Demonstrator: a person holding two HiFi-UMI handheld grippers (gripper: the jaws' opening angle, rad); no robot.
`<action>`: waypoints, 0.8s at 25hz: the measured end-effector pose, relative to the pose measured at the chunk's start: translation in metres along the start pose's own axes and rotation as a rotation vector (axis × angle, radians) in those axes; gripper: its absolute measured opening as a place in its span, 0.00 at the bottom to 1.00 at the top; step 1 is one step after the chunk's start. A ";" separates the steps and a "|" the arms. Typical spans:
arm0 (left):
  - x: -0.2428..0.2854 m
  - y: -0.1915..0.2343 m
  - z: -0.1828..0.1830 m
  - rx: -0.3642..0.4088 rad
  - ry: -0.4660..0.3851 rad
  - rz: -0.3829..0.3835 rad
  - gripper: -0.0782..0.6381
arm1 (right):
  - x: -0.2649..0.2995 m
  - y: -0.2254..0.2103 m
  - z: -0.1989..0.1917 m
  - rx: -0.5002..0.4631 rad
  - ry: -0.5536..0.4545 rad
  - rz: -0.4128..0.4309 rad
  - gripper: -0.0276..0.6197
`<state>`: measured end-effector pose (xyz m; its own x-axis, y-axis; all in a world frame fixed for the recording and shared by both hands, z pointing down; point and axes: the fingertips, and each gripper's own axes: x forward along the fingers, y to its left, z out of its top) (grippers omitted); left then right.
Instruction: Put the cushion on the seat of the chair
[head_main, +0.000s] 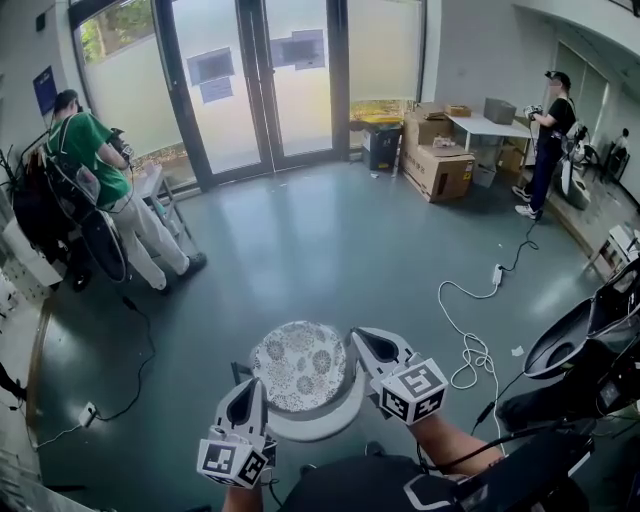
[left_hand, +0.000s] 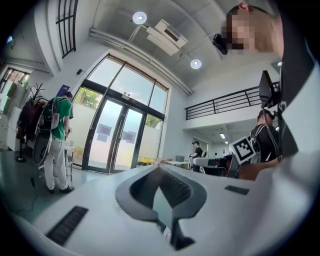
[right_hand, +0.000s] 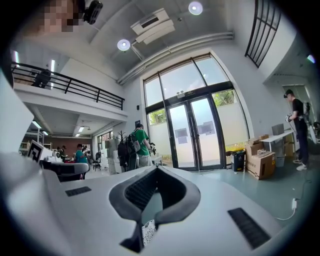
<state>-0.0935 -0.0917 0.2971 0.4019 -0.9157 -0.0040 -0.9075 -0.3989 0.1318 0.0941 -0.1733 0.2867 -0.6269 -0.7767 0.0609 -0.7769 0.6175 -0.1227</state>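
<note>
Risks knocking the round patterned cushion (head_main: 300, 365), lying on the white chair seat (head_main: 322, 425) slightly toward its far-left rim, off the edge if the left claw (head_main: 251, 386) or right claw (head_main: 360, 338), both pressed together, empty, close beside it, clips the fabric.

The round patterned fabric cushion (head_main: 300, 365) is set over the round white chair seat (head_main: 322, 428), flanked at its edges by the left tool (head_main: 247, 388) and the right tool (head_main: 366, 343).
</note>
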 end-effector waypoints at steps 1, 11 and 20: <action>0.001 -0.002 0.000 0.000 0.006 0.005 0.12 | -0.002 -0.002 0.002 -0.001 -0.002 0.000 0.06; 0.008 -0.015 0.001 -0.045 0.000 0.038 0.12 | -0.014 -0.015 -0.001 -0.014 0.009 0.010 0.06; 0.001 -0.010 0.006 -0.013 -0.005 0.069 0.12 | -0.006 -0.007 -0.001 -0.020 0.014 0.045 0.06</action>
<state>-0.0852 -0.0893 0.2895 0.3377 -0.9412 0.0005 -0.9314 -0.3341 0.1445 0.1036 -0.1725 0.2880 -0.6620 -0.7463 0.0694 -0.7487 0.6544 -0.1055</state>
